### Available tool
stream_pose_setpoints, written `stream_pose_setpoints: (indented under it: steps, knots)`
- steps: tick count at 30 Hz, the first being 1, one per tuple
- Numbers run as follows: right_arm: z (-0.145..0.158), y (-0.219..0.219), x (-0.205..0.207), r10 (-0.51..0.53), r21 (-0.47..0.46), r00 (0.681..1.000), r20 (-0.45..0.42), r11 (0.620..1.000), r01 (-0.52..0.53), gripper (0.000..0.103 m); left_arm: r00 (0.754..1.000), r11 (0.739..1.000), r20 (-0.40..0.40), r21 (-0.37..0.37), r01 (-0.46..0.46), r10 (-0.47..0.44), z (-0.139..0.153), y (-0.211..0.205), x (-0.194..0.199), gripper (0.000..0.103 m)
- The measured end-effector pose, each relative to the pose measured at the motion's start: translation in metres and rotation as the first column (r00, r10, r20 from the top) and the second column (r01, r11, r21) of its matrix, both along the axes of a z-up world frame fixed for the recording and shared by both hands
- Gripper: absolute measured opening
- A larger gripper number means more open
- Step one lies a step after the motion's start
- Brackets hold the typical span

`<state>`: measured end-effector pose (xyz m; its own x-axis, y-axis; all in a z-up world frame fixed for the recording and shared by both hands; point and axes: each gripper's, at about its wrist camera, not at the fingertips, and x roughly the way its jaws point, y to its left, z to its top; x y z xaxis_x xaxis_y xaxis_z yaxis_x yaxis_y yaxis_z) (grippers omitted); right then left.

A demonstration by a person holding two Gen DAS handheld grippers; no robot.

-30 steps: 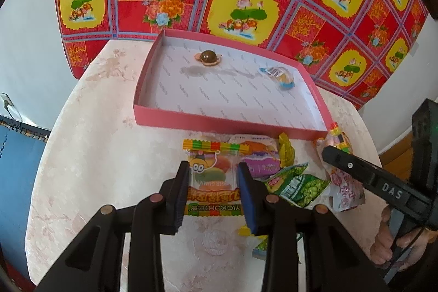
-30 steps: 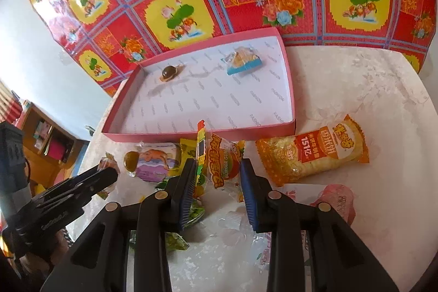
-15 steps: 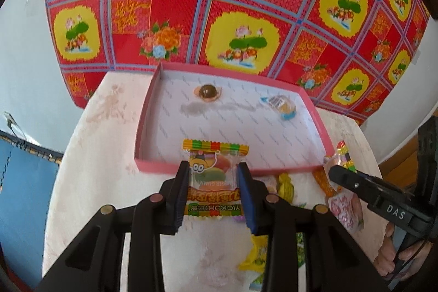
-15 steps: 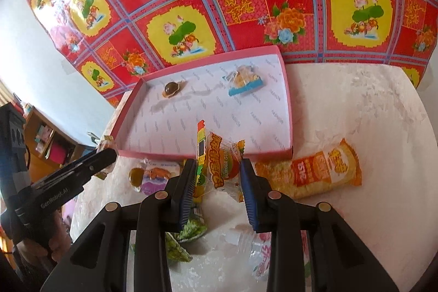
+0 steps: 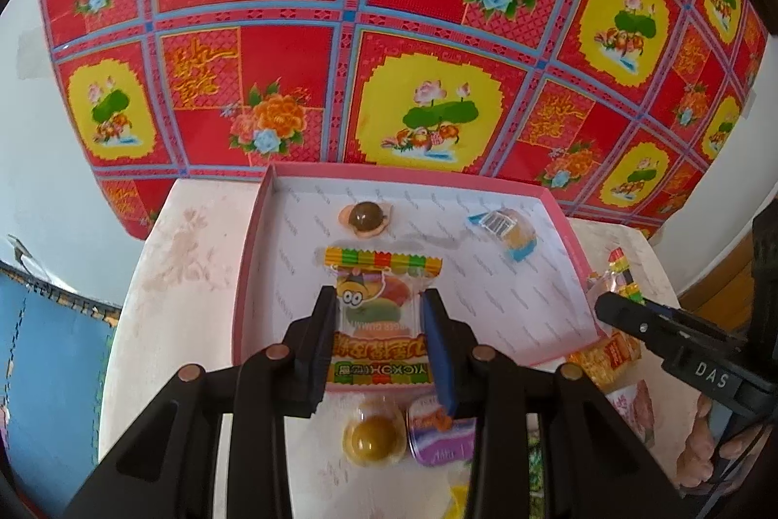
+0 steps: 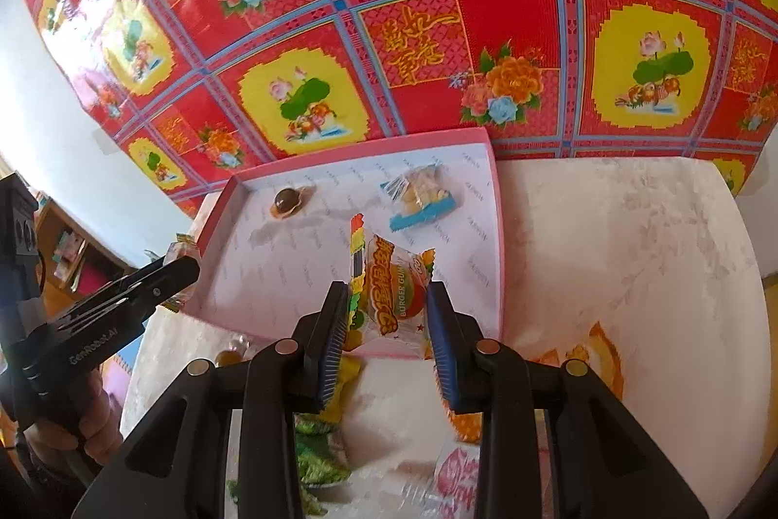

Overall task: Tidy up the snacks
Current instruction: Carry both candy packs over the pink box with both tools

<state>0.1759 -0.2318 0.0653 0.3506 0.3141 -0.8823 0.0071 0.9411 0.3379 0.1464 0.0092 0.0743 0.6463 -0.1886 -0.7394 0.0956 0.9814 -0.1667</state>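
We see both tongs clamped narrow, each on a burger gummy packet. The left tongs hold their gummy packet flat by its side edges, rainbow-striped seal pointing away, over the near part of the pink tray. The right tongs hold a second gummy packet twisted edge-on, just above the tray's near wall.

The tray sits at the far edge of the counter, against the red floral cloth behind. Inside it, near the far wall, lie a brown jelly cup towards the left and a clear blue-edged wrapped snack towards the right, well apart.

On the counter by its near edge, below the left tongs, we note a yellow-brown jelly cup just beside a purple-lidded cup. An orange-yellow bag lies near the tray's right near corner. A green packet and a pink-printed wrapper lie at the near edge.
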Motion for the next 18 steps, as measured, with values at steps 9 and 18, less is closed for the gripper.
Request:
stream_pose_setpoints:
  steps: [9, 18]
  knots:
    - [-0.015, -0.003, 0.018, -0.015, -0.009, 1.0, -0.011, 1.0, 0.015, 0.033, 1.0, 1.0, -0.008, 0.023, -0.001, 0.001, -0.01, -0.003, 0.032, 0.036]
    - [-0.03, -0.008, 0.029, -0.03, -0.01, 0.999, -0.028, 1.0, 0.03, 0.033, 0.999, 0.999, -0.034, 0.043, -0.004, 0.006, -0.032, -0.002, 0.055, 0.036]
